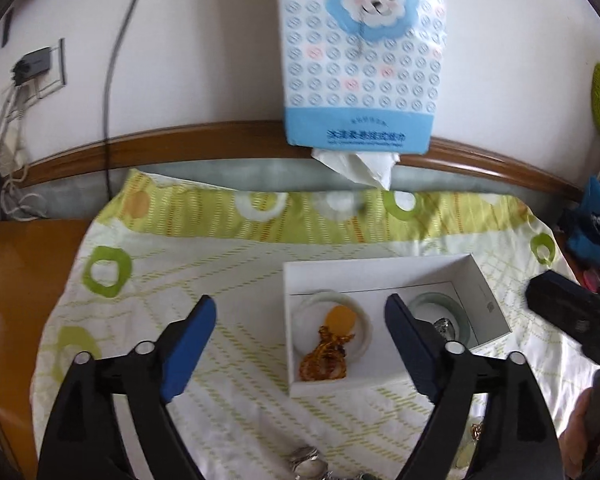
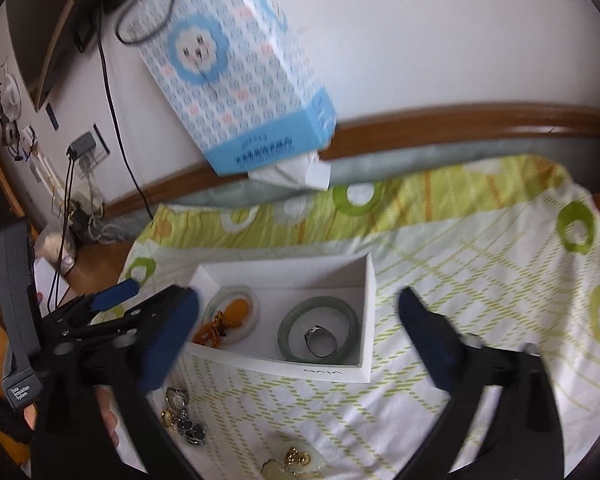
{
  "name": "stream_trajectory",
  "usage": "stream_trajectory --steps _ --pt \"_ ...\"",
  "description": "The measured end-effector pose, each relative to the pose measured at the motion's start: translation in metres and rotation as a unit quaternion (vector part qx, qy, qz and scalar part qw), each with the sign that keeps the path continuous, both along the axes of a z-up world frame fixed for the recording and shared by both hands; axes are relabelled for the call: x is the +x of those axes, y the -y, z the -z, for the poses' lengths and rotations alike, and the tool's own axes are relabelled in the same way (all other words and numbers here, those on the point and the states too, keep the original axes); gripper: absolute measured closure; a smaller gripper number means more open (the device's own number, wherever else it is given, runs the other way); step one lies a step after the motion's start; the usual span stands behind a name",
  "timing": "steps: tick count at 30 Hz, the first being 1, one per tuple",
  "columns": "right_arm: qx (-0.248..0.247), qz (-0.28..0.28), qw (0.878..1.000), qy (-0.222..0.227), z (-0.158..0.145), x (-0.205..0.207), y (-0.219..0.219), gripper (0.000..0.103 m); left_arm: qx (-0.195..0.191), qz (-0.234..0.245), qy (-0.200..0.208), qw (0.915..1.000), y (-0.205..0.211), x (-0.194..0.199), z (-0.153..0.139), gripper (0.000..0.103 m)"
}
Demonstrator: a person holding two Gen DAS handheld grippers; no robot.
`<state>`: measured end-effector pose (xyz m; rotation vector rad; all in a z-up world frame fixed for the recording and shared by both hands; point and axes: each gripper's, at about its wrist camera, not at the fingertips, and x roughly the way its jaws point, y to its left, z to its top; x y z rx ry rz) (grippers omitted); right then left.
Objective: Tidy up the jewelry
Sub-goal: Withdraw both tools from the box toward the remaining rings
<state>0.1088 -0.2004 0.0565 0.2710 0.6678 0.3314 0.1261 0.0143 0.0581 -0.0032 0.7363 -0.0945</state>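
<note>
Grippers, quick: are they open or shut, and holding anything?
Left hand-held gripper: open, holding nothing, over the box.
Right hand-held gripper: open, holding nothing.

A matt white cardboard box (image 2: 364,374) is seen on smooth printed cloth (image 2: 480,272) — in it, a glossy, stone-like green bangle (image 2: 288,330) and a shiny metal ring (image 2: 320,340). Polished wood (image 1: 32,276) is shown at the cloth's left edge.
</note>
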Motion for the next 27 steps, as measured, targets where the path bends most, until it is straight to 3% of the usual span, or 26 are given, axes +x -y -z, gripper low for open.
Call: stream_trajectory --steps 7,16,27 --pt "-0.024 -0.013 1.000 0.002 0.000 -0.037 0.004 0.006 0.036 -0.006 0.011 0.9993 -0.005 -0.048 0.006 0.006" --pt "-0.157 0.021 0.986 -0.051 0.060 -0.050 0.013 0.006 0.094 0.016 -0.013 0.9953 0.006 -0.071 0.042 0.006" --pt "-0.177 0.026 0.977 -0.117 0.084 -0.037 0.015 0.005 0.111 0.024 0.009 0.9934 0.014 -0.081 0.037 0.006"
